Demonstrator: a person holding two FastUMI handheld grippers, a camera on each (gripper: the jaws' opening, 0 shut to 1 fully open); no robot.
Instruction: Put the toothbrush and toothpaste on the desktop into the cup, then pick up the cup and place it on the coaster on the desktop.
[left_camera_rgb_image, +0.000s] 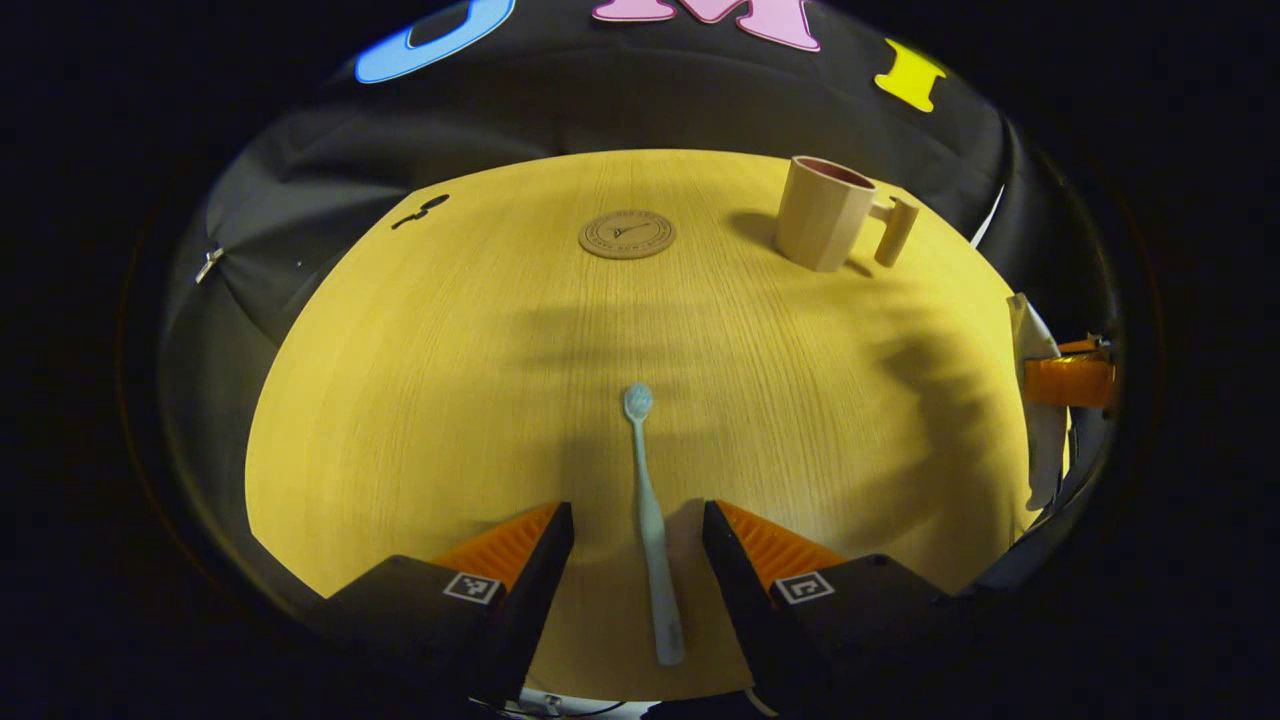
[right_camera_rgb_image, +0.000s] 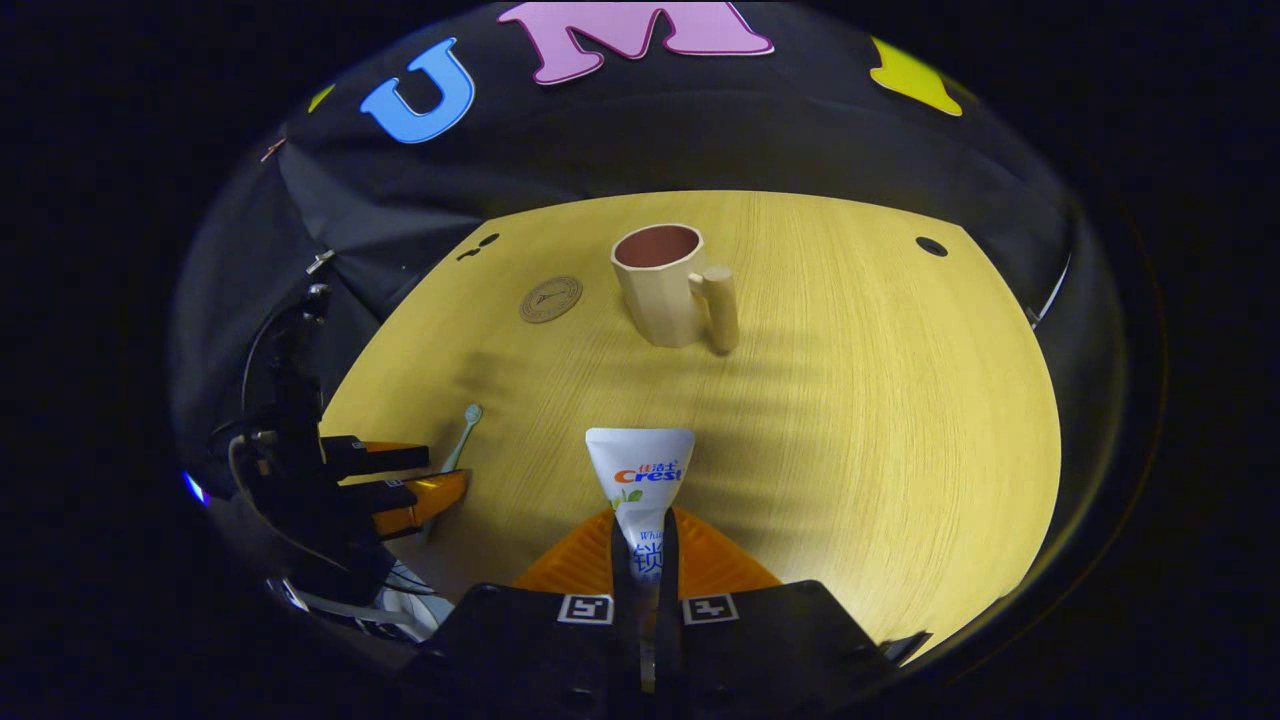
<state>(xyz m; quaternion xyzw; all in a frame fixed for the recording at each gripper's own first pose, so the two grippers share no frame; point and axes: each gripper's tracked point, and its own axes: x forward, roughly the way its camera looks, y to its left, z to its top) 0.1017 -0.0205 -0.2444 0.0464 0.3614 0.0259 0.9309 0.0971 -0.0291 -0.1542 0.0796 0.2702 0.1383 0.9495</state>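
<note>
The left gripper (left_camera_rgb_image: 638, 530) is hovering low over the desktop (left_camera_rgb_image: 450, 400) with its fingers spread wide, and the toothbrush (left_camera_rgb_image: 650, 520) is lying flat between them, touching neither, its handle toward the near edge and its bristle head pointing far. In the right gripper view that same gripper (right_camera_rgb_image: 440, 478) is showing at the left beside the toothbrush (right_camera_rgb_image: 463, 432).

The right gripper (right_camera_rgb_image: 640, 545) is pinching the toothpaste (right_camera_rgb_image: 640, 480) between both fingers, the tube's flat crimped end sticking out toward the far side above the desktop (right_camera_rgb_image: 850, 450).

Farther off, the cup (left_camera_rgb_image: 825, 212) is standing upright at the far right of the desktop, its handle facing right. The round coaster (left_camera_rgb_image: 627, 234) is lying flat to the cup's left, well apart from it. In the right gripper view the cup (right_camera_rgb_image: 665, 285) is sitting straight ahead with the coaster (right_camera_rgb_image: 551, 299) on its left.
</note>
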